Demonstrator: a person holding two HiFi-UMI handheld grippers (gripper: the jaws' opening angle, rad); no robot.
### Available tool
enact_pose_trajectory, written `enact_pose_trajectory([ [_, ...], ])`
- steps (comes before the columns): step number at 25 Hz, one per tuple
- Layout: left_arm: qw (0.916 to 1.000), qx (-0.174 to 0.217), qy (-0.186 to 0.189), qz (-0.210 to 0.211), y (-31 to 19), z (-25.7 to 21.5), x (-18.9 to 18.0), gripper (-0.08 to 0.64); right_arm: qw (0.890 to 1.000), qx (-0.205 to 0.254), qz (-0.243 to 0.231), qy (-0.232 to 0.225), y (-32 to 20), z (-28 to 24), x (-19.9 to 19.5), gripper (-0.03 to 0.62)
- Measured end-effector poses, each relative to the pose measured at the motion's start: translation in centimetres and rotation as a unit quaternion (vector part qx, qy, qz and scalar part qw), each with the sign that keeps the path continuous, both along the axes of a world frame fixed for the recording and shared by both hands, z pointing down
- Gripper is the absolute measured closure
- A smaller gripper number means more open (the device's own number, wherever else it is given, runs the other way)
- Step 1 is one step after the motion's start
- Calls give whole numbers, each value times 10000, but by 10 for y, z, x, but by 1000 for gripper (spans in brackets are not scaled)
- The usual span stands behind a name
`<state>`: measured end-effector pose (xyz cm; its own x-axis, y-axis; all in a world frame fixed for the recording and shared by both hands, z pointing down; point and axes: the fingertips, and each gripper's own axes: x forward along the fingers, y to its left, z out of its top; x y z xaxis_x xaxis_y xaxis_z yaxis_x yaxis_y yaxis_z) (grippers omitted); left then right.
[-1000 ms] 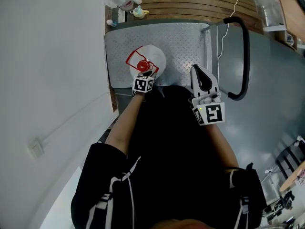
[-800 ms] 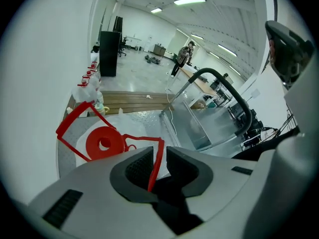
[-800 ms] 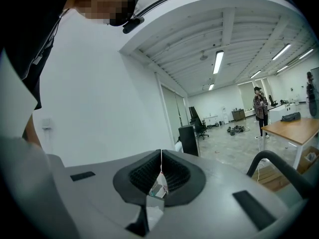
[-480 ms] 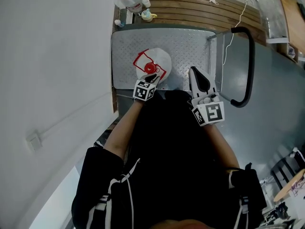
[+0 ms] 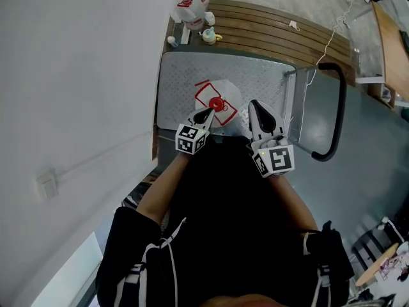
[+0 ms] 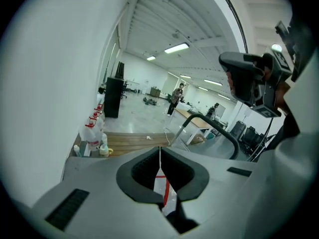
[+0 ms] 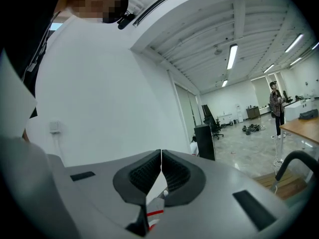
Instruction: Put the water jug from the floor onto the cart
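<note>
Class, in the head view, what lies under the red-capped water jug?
The water jug stands on the cart's grey tread-plate deck. The patch of deck directly beneath it is covered by the jug itself.

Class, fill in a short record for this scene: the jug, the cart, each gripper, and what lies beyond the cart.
jug: clear plastic water jug with a red cap, standing on the cart's deck
cart: grey metal platform cart, checker-plate deck, black push handle on the right
left gripper: jaws just closed, now together, nothing between them; beside the jug's cap
right gripper: jaws together, empty
beyond the cart: more clear jugs by the wall, wooden slatted platform
</note>
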<state>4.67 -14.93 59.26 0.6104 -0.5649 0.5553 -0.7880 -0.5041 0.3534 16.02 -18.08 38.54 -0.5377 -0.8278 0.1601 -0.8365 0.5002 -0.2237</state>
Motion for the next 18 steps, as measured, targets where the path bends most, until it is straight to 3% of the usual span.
enact_pose_trajectory([
  [5,9953,785,222,-516,-21,-65,-38,541,9990,379,-78,215,-6,-33,-38,574],
  [11,9772,1780,825,-806,-47,-154,-59,541,9938,1037,-32,399,-17,-69,-68,574],
  [15,9631,2457,703,-840,-62,-210,-79,541,9933,1103,-51,338,-21,-76,-91,574],
  [18,9596,2559,684,-953,-65,-236,-92,541,9912,1259,116,383,-17,-82,-102,575],
])
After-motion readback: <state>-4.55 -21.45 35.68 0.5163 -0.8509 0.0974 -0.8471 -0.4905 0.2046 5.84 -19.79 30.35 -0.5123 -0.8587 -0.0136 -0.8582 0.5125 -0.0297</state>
